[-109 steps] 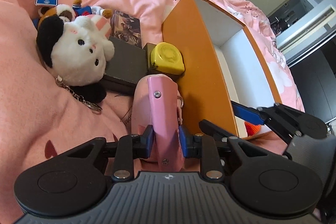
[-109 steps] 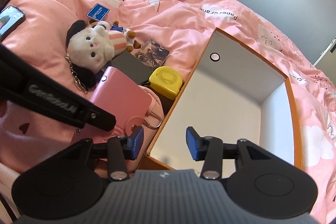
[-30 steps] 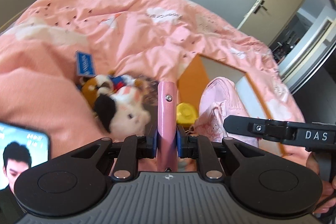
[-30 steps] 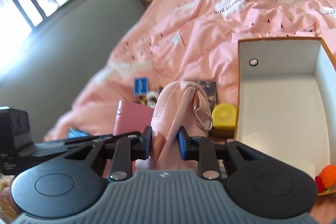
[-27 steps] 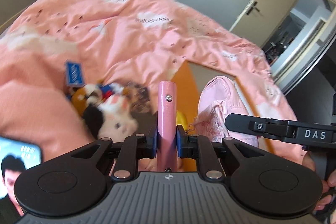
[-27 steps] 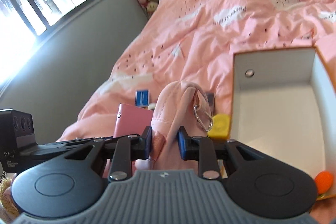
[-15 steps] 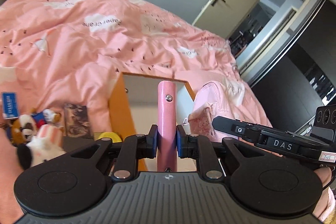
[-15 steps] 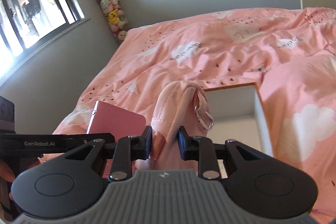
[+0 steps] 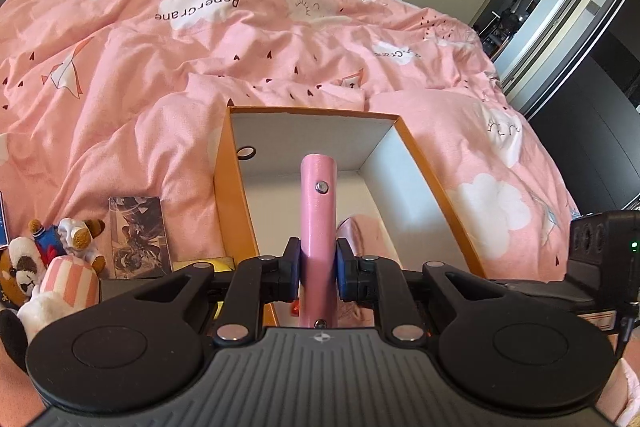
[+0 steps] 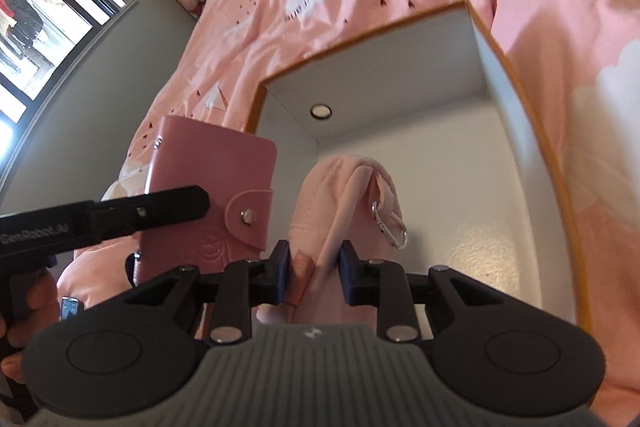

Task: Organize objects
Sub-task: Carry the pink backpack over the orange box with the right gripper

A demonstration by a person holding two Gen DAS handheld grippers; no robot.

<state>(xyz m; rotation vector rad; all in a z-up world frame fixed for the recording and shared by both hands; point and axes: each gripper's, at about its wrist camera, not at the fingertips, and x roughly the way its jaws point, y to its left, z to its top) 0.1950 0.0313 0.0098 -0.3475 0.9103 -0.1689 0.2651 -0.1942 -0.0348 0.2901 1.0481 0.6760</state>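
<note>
Left gripper [image 9: 318, 271] is clamping a pink snap wallet [image 9: 317, 227] edge-on, its pads pressing both covers near the lower end; right gripper [image 10: 313, 273] is pinching a soft pink fabric pouch [image 10: 344, 195] with the jaws narrowed on bunched cloth. Both things are hanging over the open orange box [image 9: 236, 195], whose white floor is showing beyond them. The wallet is looking light and fairly stiff, so a hold across its flat covers is probably suiting it best; the smooth cover may be sliding if the grip loosens. The pouch is looking light and limp, sagging around the pads, with a metal carabiner [image 10: 390, 225] dangling from one side; a hold on a thick fold or seam is likely serving better than loose cloth. Left of the box, a plush toy [image 9: 52, 283], a dark picture card [image 9: 138, 231] and a yellow object [image 9: 212, 263], mostly hidden, are lying on the pink duvet [image 9: 160, 67].
</note>
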